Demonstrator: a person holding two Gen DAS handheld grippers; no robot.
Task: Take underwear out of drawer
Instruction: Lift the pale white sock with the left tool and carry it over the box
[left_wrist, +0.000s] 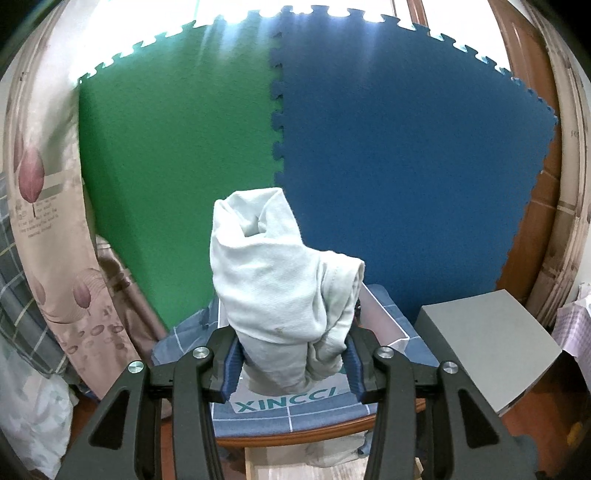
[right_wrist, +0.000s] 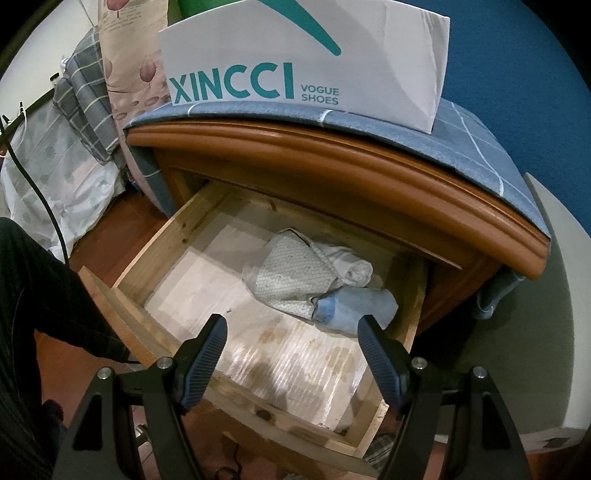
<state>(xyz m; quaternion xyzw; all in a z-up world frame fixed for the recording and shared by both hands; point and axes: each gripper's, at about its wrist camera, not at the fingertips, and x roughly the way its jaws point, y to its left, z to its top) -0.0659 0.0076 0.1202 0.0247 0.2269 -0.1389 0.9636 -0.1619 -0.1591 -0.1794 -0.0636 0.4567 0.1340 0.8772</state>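
Right now left gripper is clamped on pale underwear, lifted clear; right gripper hangs open over drawer. Next: grab the remaining garments.

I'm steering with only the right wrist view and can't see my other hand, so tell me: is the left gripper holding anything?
Observer: Yes. The left gripper is shut on a pale bundled garment, which stands up between its fingers.
Operator: Is it out of the drawer?
Observer: It looks so: behind the garment are the green mat and blue mat, with the shoe box below it.
Operator: I see more cloth in the drawer. Anything beside the box?
Observer: A grey box sits to the right of the shoe box in the left wrist view.
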